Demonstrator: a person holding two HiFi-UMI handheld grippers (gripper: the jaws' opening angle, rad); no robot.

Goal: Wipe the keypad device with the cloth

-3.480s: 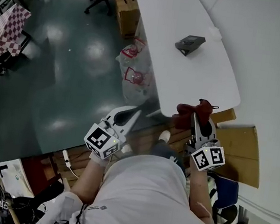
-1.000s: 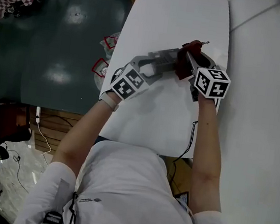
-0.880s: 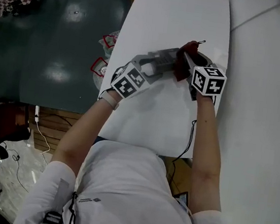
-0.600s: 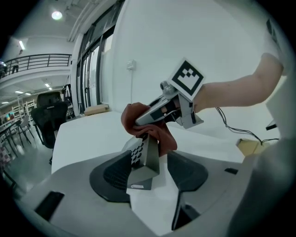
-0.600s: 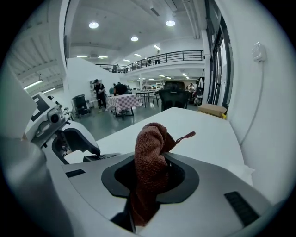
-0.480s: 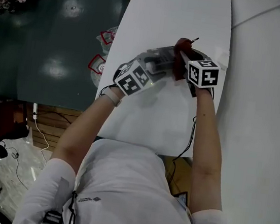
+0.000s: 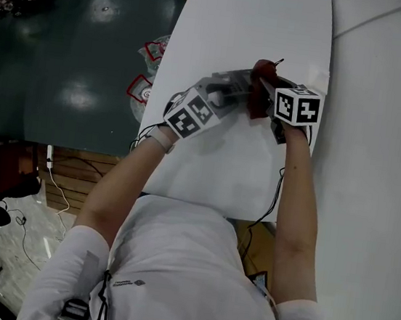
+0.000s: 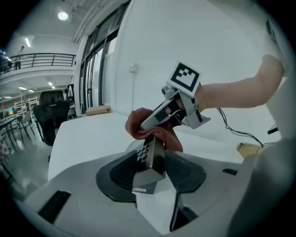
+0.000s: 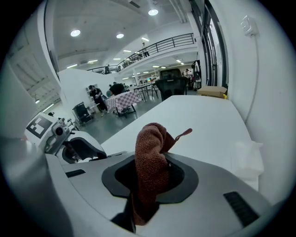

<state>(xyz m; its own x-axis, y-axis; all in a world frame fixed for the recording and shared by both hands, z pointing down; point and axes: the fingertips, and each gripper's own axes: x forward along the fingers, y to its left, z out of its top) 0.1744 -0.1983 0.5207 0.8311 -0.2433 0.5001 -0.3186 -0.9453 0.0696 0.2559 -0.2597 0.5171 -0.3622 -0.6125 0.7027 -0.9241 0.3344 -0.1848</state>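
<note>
- Our left gripper [image 8: 150,172], its jaws just now closing, clamps the keypad device [image 8: 149,155] tilted over the middle of the table [image 7: 222,166]. A loose hold could let it twist or drop under pressure.
- Our right gripper [image 9: 149,180] is clamped on the cloth [image 9: 149,148], which touches the device's top end. Its hard jaws could scrape the keys.

The head view is dim and grey, with glare spots on the floor [image 7: 77,94]. Both gripper views are brighter under ceiling lamps [image 9: 152,12], bowed at the edges; the cloth [image 9: 150,162] is sharp.
</note>
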